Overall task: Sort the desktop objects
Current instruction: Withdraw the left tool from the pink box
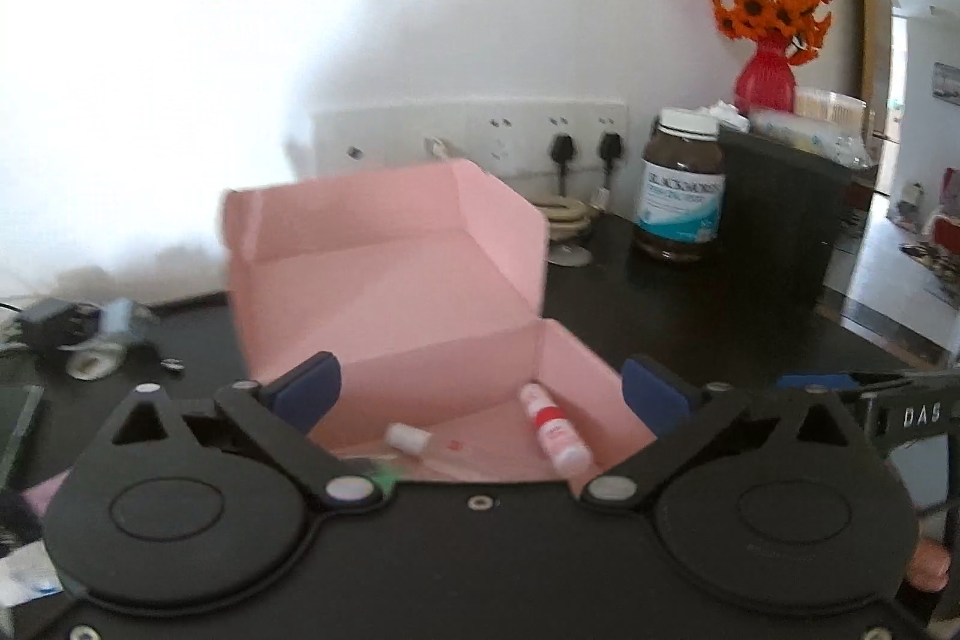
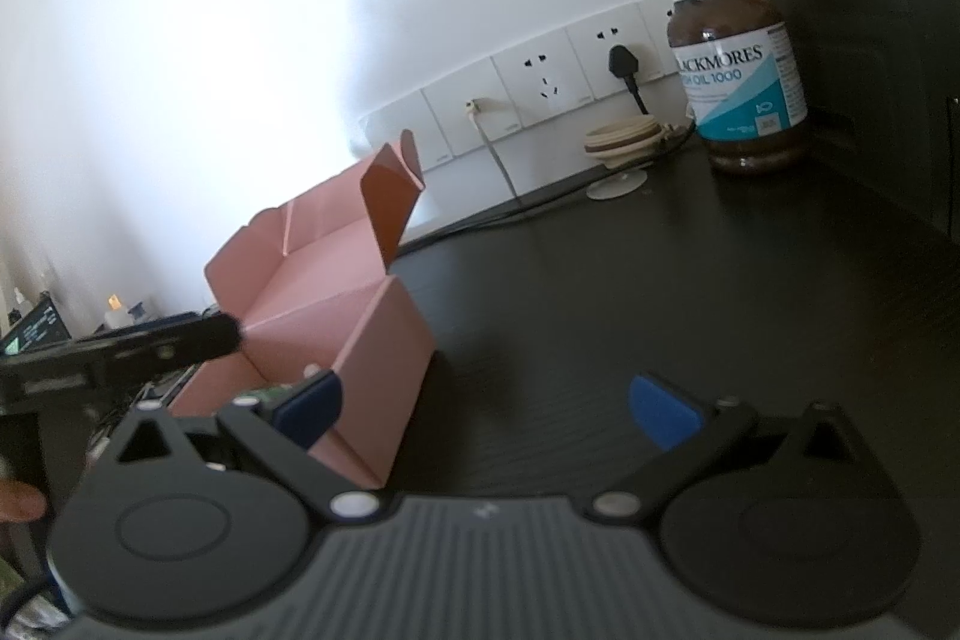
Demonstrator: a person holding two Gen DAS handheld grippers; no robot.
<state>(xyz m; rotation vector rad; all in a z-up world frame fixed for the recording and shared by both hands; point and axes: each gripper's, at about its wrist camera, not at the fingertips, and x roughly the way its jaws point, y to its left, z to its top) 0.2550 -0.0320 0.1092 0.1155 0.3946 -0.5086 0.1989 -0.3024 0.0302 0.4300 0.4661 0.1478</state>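
An open pink cardboard box point(image 1: 390, 280) stands on the dark desk with its lid up; it also shows in the right wrist view point(image 2: 336, 328) at the left. Inside lie a white and red tube point(image 1: 555, 430) and a clear tube with a white cap point(image 1: 414, 439). My left gripper point(image 1: 480, 391) is open and empty, just above the box's front edge. My right gripper point(image 2: 486, 403) is open and empty, to the right of the box over bare desk. A brown Blackmores bottle point(image 1: 681, 193) stands at the back right, also seen in the right wrist view point(image 2: 738, 70).
A black box point(image 1: 786, 214) stands right of the bottle, with a red vase of orange flowers point(image 1: 768, 76) behind it. Wall sockets with plugs point(image 1: 558, 148) and a coiled cable point(image 2: 624, 136) are at the back. A charger and small clutter point(image 1: 78, 334) lie at the left.
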